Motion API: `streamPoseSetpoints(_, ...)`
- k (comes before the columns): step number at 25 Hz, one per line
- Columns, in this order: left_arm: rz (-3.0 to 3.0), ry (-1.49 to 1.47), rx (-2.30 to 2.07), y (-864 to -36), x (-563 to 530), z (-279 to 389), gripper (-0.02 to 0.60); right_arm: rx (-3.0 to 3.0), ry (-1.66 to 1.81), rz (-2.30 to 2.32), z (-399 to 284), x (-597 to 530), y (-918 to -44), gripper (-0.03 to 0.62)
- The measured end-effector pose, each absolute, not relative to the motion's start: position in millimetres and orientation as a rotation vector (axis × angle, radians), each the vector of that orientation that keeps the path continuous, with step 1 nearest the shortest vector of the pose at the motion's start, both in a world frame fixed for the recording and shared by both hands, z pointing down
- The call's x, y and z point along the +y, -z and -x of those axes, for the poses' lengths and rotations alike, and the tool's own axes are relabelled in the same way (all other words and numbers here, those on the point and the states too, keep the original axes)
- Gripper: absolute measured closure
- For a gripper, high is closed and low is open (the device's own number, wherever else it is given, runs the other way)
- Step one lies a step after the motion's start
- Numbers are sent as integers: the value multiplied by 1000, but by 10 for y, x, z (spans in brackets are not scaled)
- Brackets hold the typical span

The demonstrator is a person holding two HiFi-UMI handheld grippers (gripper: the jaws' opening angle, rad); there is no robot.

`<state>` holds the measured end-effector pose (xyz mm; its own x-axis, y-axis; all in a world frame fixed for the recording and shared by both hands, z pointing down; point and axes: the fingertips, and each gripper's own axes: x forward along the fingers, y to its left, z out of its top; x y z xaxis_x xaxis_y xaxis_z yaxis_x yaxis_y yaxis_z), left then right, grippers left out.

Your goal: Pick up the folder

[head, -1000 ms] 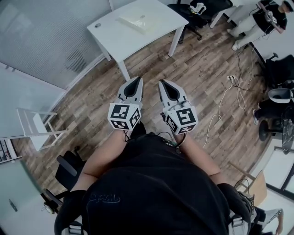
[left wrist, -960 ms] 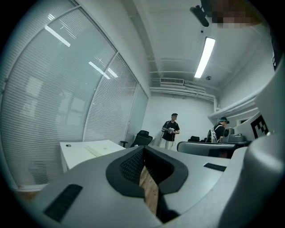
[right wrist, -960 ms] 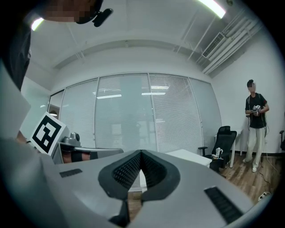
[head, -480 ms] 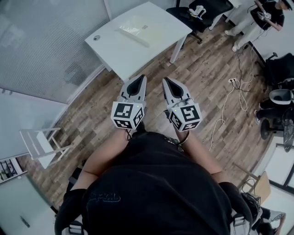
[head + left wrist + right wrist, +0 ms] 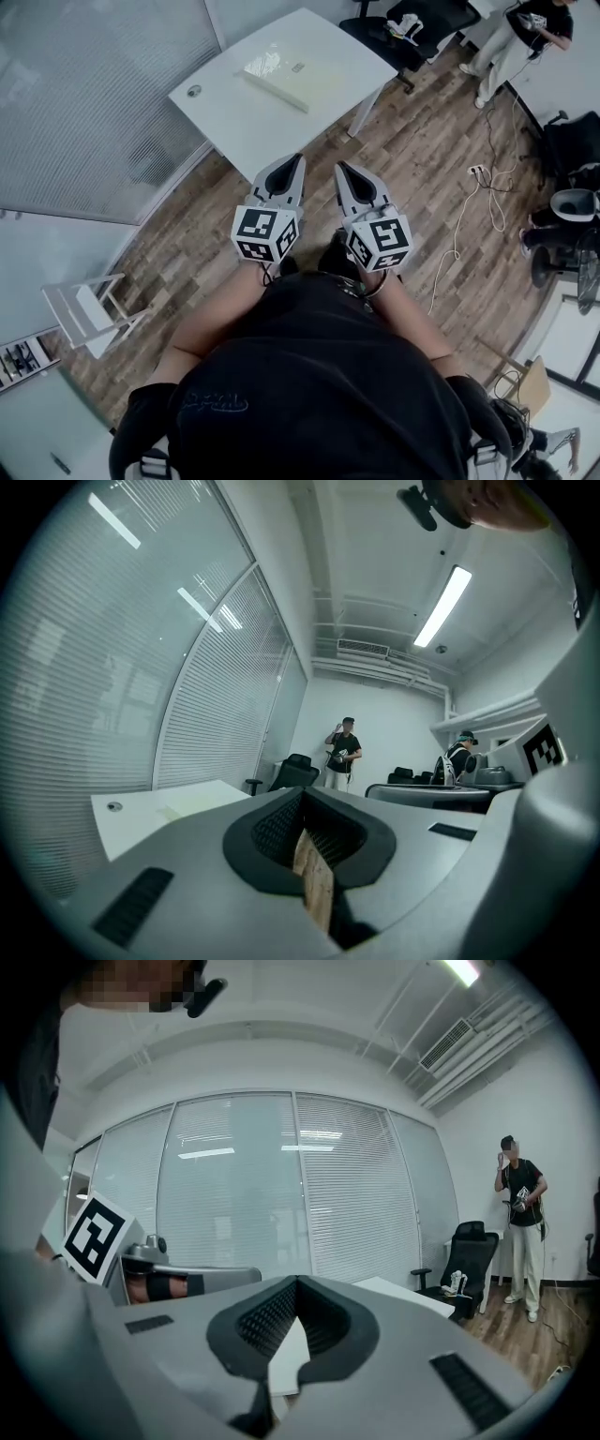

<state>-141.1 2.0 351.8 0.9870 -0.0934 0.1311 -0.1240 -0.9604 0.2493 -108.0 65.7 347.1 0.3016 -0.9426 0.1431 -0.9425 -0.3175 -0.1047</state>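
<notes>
Along the left runs a frosted glass wall with slatted blinds (image 5: 94,94), and a white slatted chair (image 5: 84,309) stands on the wood-plank floor (image 5: 412,159) beside it. Next comes the white rectangular counter (image 5: 244,122), with a small round grey fitting (image 5: 194,91) near its left corner. The pale cream, flat rectangular folder (image 5: 278,82) lies about the middle of the counter, a little toward its far edge. Nothing lies on it, so it looks free to take. It is untouched and well apart from both tools.

The left grey tongs with a marker cube (image 5: 296,161) are held out from the person's chest, and from above their tip shows over the counter's near corner. Their jaws are pressed together with nothing between them. The right grey tongs (image 5: 343,169) sit just beside them, parallel, likewise closed and empty. Held side by side and aimed at the counter, they look carried for an approach rather than a grasp. The jaws would have to spread first, and so flat a folder probably has to be caught by an edge.

Further right are a black office chair (image 5: 412,23) and loose white cables (image 5: 464,202) on the floor. A person in a dark top (image 5: 525,33) stands at the far right, clear of the way.
</notes>
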Motion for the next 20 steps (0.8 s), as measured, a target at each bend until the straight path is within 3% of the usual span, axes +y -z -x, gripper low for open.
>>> streamPoseSetpoints(20, -2839, -121, -356, -3473, -283, -601, 569, 2050, 245, 2365, -986, 238, -3417, 582)
